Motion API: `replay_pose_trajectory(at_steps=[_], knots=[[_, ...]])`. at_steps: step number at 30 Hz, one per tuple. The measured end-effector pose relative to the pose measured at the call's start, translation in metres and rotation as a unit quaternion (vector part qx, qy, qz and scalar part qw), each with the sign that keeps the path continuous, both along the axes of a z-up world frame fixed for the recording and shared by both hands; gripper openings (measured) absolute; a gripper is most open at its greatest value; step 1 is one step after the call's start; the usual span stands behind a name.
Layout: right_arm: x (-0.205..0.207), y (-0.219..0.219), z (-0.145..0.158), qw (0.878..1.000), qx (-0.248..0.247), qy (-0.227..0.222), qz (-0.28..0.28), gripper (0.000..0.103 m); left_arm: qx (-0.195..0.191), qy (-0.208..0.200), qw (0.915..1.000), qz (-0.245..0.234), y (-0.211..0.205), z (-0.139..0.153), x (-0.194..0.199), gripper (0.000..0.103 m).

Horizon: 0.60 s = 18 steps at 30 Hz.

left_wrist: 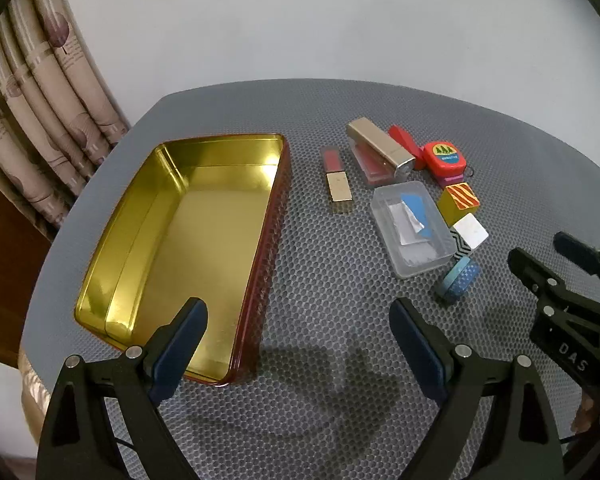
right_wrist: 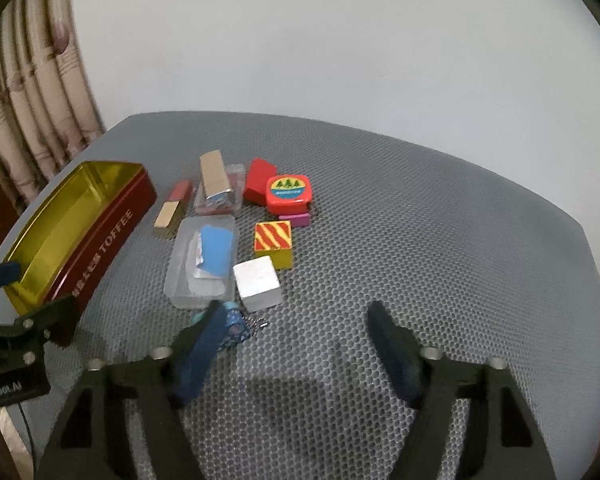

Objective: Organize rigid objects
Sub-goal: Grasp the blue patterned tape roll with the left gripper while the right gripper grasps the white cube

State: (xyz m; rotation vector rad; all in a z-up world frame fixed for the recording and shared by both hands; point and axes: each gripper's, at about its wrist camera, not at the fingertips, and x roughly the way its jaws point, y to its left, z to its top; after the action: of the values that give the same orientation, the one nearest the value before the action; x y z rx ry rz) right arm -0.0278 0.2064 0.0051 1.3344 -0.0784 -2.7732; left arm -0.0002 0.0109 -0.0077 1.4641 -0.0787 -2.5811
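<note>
Plain pale wall, patterned beige curtain at left, grey honeycomb-textured tabletop.

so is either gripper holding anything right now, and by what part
Nothing is held. The left gripper and right gripper both hang open over the grey mat, with nothing between their fingers.

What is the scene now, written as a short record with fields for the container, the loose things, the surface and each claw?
container: open tin, gold inside, red outside, nothing in it
loose things: lipstick, clear plastic box, red tape measure, striped yellow block, white cube, all beside the tin
surface: grey honeycomb mat
left claw: open, holds nothing
right claw: open, holds nothing
</note>
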Motion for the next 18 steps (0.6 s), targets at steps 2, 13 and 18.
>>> replay_pose_trajectory(at_steps=[2, 13, 18], knots=[[-0.001, 0.0, -0.005, 1.0, -0.006, -0.011, 0.012, 0.045, -0.003, 0.001, 1.0, -0.002, 0.002, 0.0, 0.001, 0.09], [-0.015, -0.002, -0.017, 0.998, -0.028, -0.03, 0.049, 0.039, -0.01, 0.005, 0.9999, -0.01, 0.006, 0.0, 0.008, 0.09], [-0.026, -0.007, -0.023, 0.997, -0.027, -0.042, 0.065, 0.039, -0.014, 0.006, 0.9999, -0.009, 0.011, -0.002, 0.009, 0.09]])
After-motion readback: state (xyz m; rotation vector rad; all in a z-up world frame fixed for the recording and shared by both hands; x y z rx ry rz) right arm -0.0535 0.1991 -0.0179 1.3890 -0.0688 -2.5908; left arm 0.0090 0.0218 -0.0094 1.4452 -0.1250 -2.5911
